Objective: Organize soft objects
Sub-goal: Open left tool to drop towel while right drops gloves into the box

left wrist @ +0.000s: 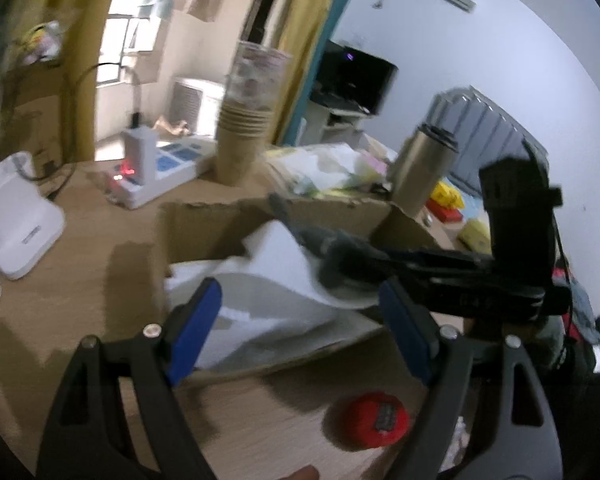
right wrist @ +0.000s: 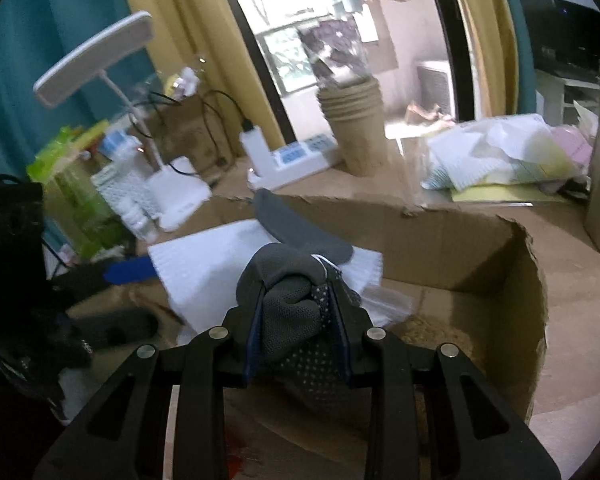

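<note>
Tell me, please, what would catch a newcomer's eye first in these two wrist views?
First, the right gripper, shut on a grey sock held over the open cardboard box, where white foam sheets lie. Next, the left gripper, its blue pads wide open in front of the same box. A red roll sits on the wooden table just in front of it.

light: daylight from window (right wrist: 300, 20), blown out | room: dimmer inside, soft shadows on table (left wrist: 80, 280) | blur: motion smear in both views, worst on cups (left wrist: 244, 120) and box (left wrist: 204, 224) | edges: strong fisheye bending, black vignette corners
</note>
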`<state>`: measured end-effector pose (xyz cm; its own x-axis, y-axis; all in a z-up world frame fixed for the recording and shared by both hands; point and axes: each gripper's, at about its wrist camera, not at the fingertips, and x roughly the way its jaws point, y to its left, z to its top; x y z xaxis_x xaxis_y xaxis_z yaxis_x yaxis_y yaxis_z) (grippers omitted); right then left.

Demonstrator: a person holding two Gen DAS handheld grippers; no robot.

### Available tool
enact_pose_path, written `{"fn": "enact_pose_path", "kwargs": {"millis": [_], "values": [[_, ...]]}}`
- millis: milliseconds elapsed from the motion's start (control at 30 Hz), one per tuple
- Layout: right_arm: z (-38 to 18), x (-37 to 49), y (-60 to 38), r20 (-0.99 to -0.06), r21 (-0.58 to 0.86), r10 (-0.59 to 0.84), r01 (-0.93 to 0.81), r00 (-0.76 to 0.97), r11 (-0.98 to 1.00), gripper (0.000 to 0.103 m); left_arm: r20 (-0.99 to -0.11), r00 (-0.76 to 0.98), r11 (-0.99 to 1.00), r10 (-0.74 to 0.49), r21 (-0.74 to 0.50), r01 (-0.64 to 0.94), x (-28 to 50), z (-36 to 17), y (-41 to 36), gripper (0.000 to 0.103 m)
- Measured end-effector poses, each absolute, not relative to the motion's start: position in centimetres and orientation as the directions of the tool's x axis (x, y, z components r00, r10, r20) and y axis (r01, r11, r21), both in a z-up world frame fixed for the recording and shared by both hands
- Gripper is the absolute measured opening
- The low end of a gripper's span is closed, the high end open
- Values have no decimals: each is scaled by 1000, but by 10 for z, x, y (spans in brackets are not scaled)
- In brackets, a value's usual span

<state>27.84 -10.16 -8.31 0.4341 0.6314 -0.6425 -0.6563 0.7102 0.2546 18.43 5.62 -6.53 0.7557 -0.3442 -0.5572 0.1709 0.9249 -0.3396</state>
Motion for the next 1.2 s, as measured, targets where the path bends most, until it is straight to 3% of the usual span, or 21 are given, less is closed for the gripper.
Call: {"fn": "enact_pose_path", "kwargs": {"millis": [300,500,733,933,1000,1200], "values": [[-91,276,-96,-678,184,575,-653,457,735,32,-492,840,954,-231,-284,97,152,-48,79,82],[-93,275,-97,-672,178,578,-657,462,732,32,-416,907,971,-70,-237,-34,139,-41,97,82],[-98,273,-98,-654,166,584,-663,480,730,36,-419,907,975,-34,-212,-61,154,-45,94,82],[-90,261,-99,-595,84,566,-656,570,750,48,-436,900,977,-2,-194,-92,166,-53,92,82],[-83,257,-103,-559,69,578,-661,595,747,57,-452,892,976,0,-193,-97,171,-57,91,82],[-75,256,-108,-522,50,564,-637,640,769,62,-446,895,979,-7,-186,-85,166,-54,84,82]]}}
